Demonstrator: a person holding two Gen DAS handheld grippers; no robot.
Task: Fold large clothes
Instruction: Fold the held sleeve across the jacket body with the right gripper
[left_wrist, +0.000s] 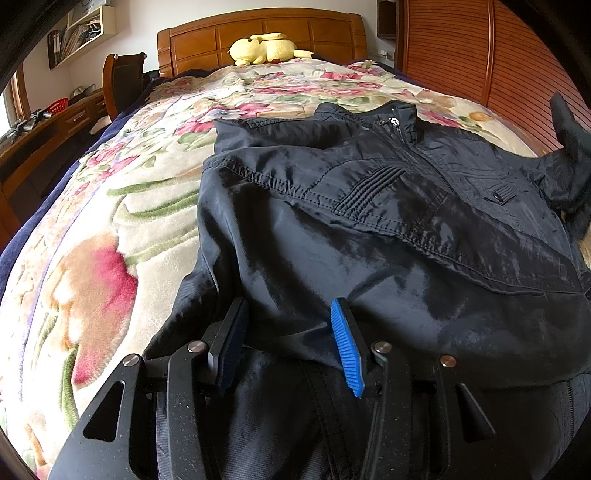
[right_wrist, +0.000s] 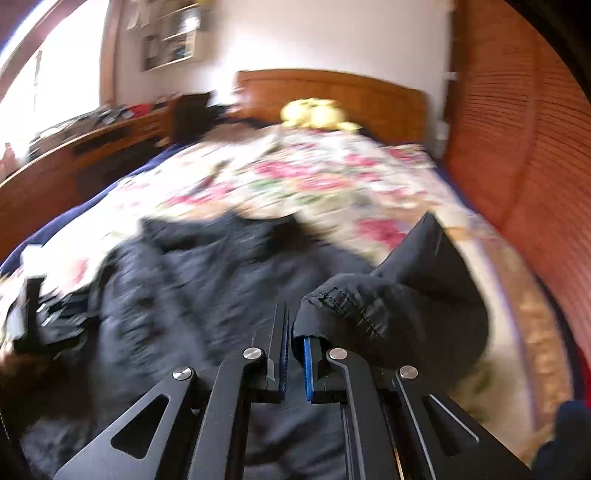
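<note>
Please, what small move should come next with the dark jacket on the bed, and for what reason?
Probably carry the right gripper across the jacket and lay the sleeve cuff on its chest. The right gripper is shut on the cuff and holds it lifted above the floral blanket, while the left sleeve already lies folded across the front. The left gripper rests on the hem, open, not pinching.

Bed (left_wrist: 122, 192), black jacket (left_wrist: 369, 206) (plush toy (left_wrist: 264, 48))

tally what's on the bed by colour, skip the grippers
Black: 1, jacket
Yellow: 1, plush toy
Floral cream and pink: 1, blanket
Total: 3
</note>
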